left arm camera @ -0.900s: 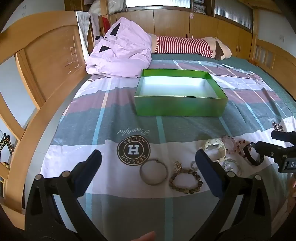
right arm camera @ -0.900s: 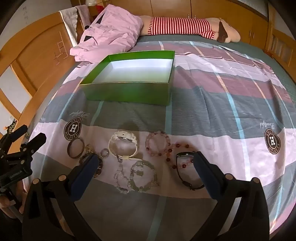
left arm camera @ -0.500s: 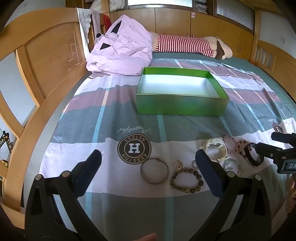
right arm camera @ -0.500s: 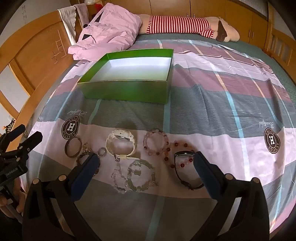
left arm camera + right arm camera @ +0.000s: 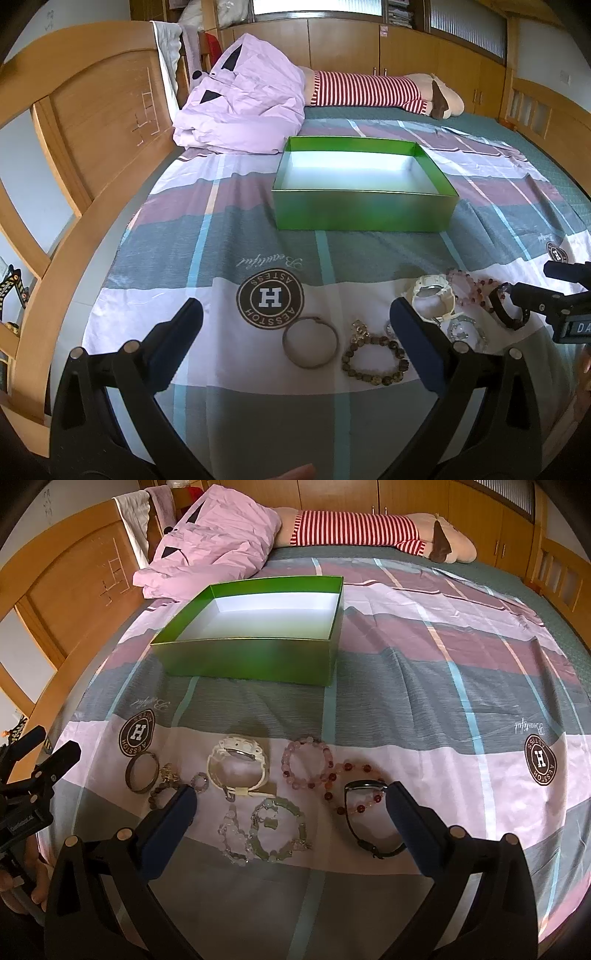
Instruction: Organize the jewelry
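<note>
An empty green box (image 5: pixel 364 192) (image 5: pixel 255 635) sits open on the bed. Several pieces of jewelry lie in a row nearer me: a metal bangle (image 5: pixel 310 341) (image 5: pixel 141 771), a brown bead bracelet (image 5: pixel 375 356), a white watch (image 5: pixel 432 299) (image 5: pixel 238 766), a pink bead bracelet (image 5: pixel 307 763), a red bead bracelet (image 5: pixel 356 786), a black watch (image 5: pixel 369 819), a green bead bracelet (image 5: pixel 279 829) and a clear bead bracelet (image 5: pixel 232 836). My left gripper (image 5: pixel 295 317) is open and empty above the bangle. My right gripper (image 5: pixel 290 801) is open and empty above the green bracelet.
A pink folded quilt (image 5: pixel 240 110) and a striped plush toy (image 5: pixel 376 92) lie behind the box. A wooden bed frame (image 5: pixel 92 122) runs along the left. The checked bedsheet (image 5: pixel 461 686) spreads to the right.
Both grippers have drawn back and lifted slightly, so the box and jewelry sit a little lower in view. Nothing was taken hold of.
</note>
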`<state>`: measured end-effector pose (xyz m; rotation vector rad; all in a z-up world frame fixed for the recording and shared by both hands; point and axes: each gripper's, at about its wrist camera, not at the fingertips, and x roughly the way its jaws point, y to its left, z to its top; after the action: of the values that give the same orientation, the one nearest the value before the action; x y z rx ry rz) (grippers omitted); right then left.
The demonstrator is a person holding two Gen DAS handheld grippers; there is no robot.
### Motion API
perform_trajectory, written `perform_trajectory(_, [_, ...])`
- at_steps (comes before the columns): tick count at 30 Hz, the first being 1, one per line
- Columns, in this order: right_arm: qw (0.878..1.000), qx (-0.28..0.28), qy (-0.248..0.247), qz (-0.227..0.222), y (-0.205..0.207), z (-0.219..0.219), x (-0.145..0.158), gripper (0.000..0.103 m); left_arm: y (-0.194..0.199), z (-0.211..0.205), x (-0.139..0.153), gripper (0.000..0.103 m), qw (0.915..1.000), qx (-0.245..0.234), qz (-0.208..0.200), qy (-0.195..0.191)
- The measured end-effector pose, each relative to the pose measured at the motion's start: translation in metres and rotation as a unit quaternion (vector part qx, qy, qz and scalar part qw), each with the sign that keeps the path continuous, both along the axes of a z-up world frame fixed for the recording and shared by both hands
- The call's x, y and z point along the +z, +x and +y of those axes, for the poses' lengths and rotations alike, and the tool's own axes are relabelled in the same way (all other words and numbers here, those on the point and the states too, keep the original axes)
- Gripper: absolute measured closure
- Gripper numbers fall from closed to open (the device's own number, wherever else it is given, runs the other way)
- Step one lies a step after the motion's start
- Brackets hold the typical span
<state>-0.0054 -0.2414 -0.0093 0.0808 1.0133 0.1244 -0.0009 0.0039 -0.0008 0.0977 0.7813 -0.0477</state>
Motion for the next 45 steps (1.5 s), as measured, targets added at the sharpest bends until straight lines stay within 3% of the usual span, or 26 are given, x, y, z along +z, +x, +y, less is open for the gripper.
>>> perform_trajectory(45, [1.000, -0.001, -0.010, 0.001, -0.0017, 0.0026, 0.0012, 0.001, 0.0034, 0.0029, -0.0046, 0.002, 1.0000, 0.002, 0.005, -0.003])
